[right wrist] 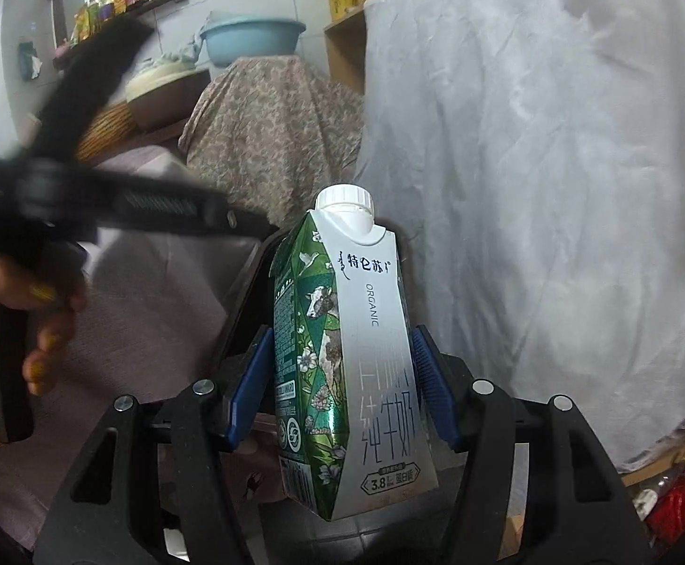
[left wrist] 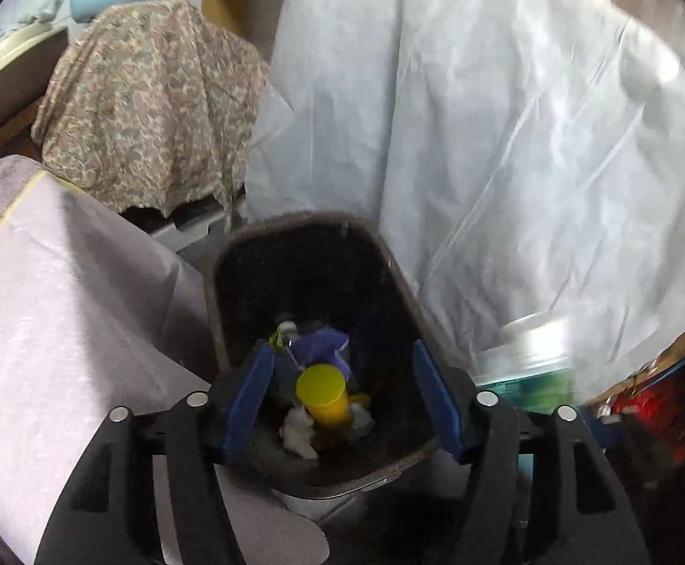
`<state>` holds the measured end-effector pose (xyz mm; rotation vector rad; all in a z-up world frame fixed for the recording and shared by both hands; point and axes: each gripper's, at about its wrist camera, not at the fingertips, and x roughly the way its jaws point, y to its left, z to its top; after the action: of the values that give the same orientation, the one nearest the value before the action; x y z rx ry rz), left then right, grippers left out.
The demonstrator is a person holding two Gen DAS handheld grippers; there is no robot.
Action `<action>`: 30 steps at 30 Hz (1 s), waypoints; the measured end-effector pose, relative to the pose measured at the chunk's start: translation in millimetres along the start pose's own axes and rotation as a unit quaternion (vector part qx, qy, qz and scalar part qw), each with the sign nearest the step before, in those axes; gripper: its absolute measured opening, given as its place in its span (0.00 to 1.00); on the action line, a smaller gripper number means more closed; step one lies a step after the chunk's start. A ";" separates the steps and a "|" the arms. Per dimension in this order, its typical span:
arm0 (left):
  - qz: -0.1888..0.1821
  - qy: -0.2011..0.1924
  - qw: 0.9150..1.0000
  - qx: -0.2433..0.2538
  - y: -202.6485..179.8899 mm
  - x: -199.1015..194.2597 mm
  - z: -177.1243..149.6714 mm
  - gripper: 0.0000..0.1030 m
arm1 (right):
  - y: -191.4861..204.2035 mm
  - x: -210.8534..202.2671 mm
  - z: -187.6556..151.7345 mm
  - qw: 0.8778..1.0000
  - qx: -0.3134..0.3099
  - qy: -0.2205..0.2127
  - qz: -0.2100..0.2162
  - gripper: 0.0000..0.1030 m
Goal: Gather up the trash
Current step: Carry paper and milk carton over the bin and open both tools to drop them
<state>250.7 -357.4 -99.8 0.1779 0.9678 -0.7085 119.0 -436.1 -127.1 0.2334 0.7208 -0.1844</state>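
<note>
My right gripper is clamped on the milk carton, one blue pad pressed to each of its narrow flanks. The carton stands upright between my fingers, its long axis running straight away from the camera, white cap at the far end. My left gripper hangs spread and holds nothing. Straight below it gapes the dark trash bin, and between its pads I look down on what lies at the bottom: a yellow cup, some crumpled white paper and a scrap of blue wrapper.

The relation that matters is carton to bin. From my right side, only a dark edge of the bin shows, just behind and to the left of the carton, between the mauve cushion and the pale sheet. So the mouth lies ahead and a little left of my load (the carton hides most of it, so I cannot judge the gap exactly). My left gripper's black body crosses that same side, blurred, nearer the bin than I am.

I judge the carton still has to travel forward and leftward until it is over the opening, and that the left should clear out first, or we would crowd each other there.
</note>
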 end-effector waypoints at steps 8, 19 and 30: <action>-0.004 -0.049 0.999 -0.012 8.2 -37.4 1.6 0.69 | 9.8 91.2 7.8 0.995 0.006 0.095 0.022 0.58; -0.003 -0.063 0.998 -0.011 21.9 -56.0 -5.4 0.72 | 23.0 182.5 15.5 0.983 -0.007 0.181 0.008 0.58; -0.001 -0.077 0.997 -0.016 36.2 -69.2 -12.6 0.77 | 37.0 195.5 17.7 0.984 -0.030 0.173 -0.009 0.63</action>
<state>239.3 -291.7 -57.4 0.0922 0.8310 -0.6973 283.3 -422.4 -239.8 0.2030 1.0731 -0.1403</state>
